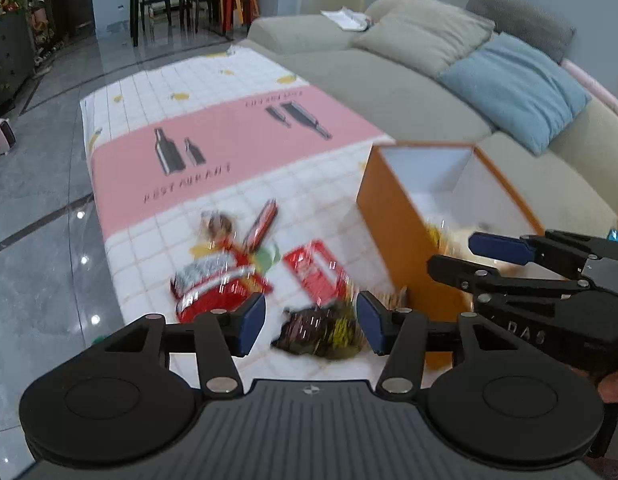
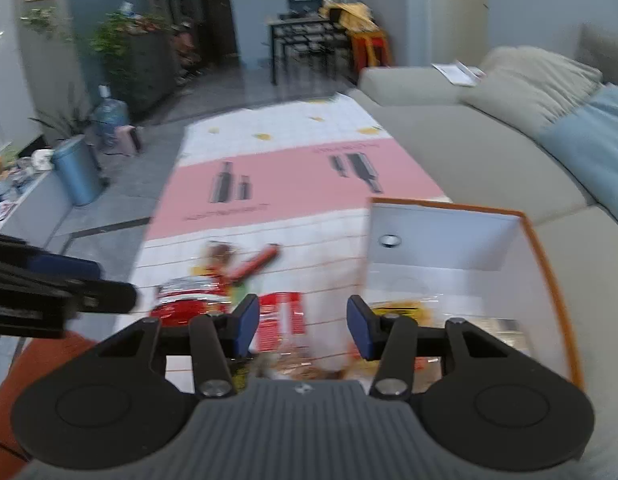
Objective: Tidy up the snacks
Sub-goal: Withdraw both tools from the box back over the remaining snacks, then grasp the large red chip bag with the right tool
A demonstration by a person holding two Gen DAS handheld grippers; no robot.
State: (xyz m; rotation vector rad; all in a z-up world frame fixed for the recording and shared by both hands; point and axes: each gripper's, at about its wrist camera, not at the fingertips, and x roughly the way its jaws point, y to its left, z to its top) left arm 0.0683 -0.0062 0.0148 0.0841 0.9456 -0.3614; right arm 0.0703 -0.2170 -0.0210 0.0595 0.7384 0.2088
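Two grippers, left gripper [image 1: 311,322] and right gripper [image 2: 303,326], parted, empty, orange box [image 2: 549,264] holding snack packets [image 2: 405,310].

Dim indoor light, motion blur, fisheye-bent edges.

The left black two-finger gripper with blue pads [image 1: 311,322] is angling downward, its jaws standing apart with nothing pressed between them. The right black gripper [image 2: 303,330] is also tilting downward, its jaws likewise apart and gripping nothing.
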